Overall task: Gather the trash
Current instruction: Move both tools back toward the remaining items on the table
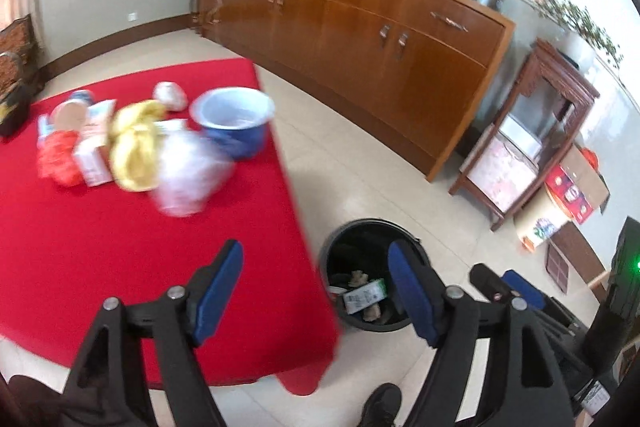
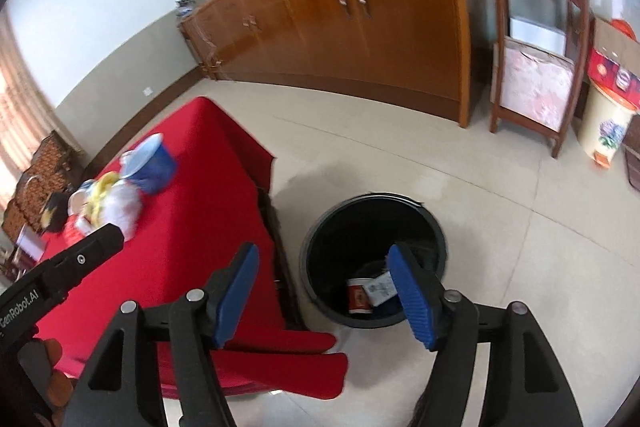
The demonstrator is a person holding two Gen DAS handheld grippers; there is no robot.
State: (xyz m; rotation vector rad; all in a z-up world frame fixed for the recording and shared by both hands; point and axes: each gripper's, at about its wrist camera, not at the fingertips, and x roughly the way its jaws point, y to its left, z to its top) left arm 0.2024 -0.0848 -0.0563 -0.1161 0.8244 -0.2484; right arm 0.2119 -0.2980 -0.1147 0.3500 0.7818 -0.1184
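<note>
Trash lies heaped on our worktop (image 1: 120,259), a low surface draped in smooth red cloth that hangs in folds at the near corner. We see a crumpled yellow bag (image 1: 134,143), a crinkled clear plastic bag (image 1: 188,175) just beside it, a small white carton (image 1: 94,159), a wrinkled red wrapper (image 1: 56,159) and a pale wad (image 1: 170,95) behind, all blurred. A round blue pot (image 1: 236,123) with a white inside stands at the worktop's far edge, next to the heap. On the glossy beige tiled floor (image 1: 360,167), close to the worktop's corner, sits a round black bin (image 2: 374,259) with smooth walls; inside it we make out a green and white carton (image 1: 364,295) and a red paper cup (image 2: 358,297) lying on its side. Our left tongs (image 1: 316,291) hold nothing, the blue ribbed pads spread wide over the worktop's edge and the bin. Our right tongs (image 2: 324,291) are likewise released and bare, hanging above the bin. A long curved wooden cabinet (image 1: 360,39) with metal handles lines the wall.
</note>
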